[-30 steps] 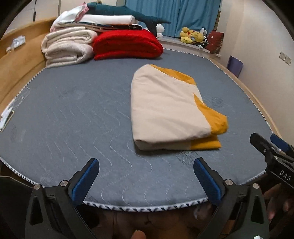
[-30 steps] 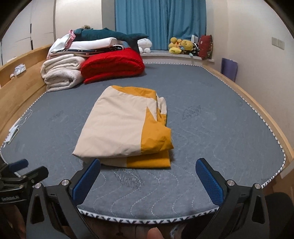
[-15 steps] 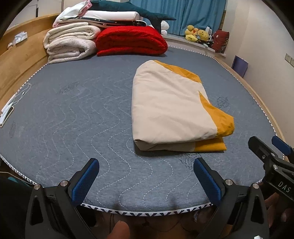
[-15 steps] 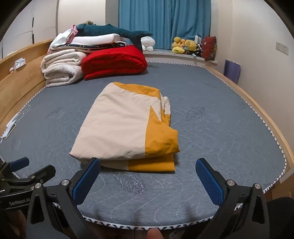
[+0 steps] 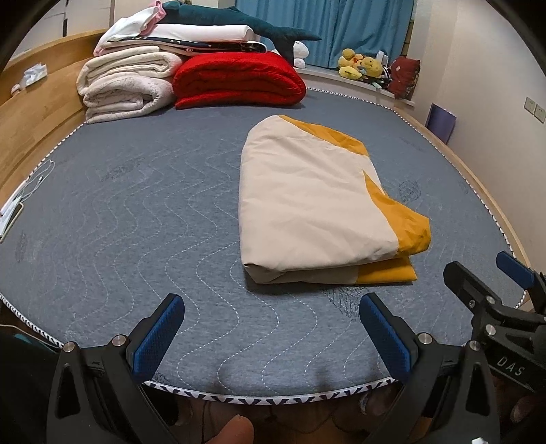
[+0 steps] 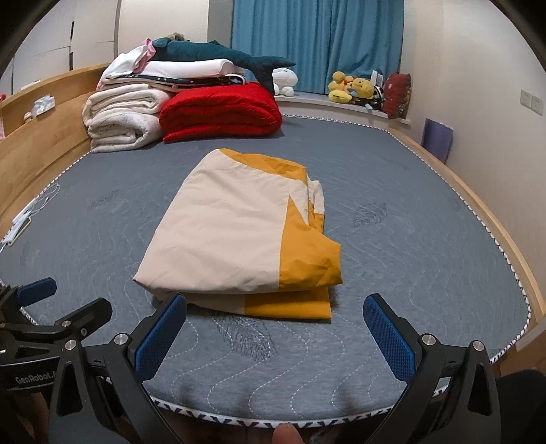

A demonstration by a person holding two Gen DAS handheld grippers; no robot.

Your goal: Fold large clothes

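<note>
A folded cream and mustard-yellow cloth (image 5: 314,208) (image 6: 239,232) lies flat on the grey quilted mattress (image 5: 136,211) (image 6: 409,246), a little beyond both grippers. My left gripper (image 5: 273,328) hangs open over the mattress's near edge, to the front left of the cloth, holding nothing. My right gripper (image 6: 276,328) is also open and empty, just short of the cloth's near folded edge. In each wrist view the other gripper shows at the side: the right one (image 5: 491,280) and the left one (image 6: 65,300).
Folded white blankets (image 5: 126,85) and a red quilt (image 5: 235,78) are stacked at the mattress's far end, with a plush shark (image 5: 239,24) on top. A wooden bed frame (image 5: 37,109) runs along the left. A white cable (image 5: 30,184) lies at the left edge.
Both grippers have risen and edged forward over the mattress's near edge, so the folded cloth sits lower and closer in view. The cloth itself has not moved.
</note>
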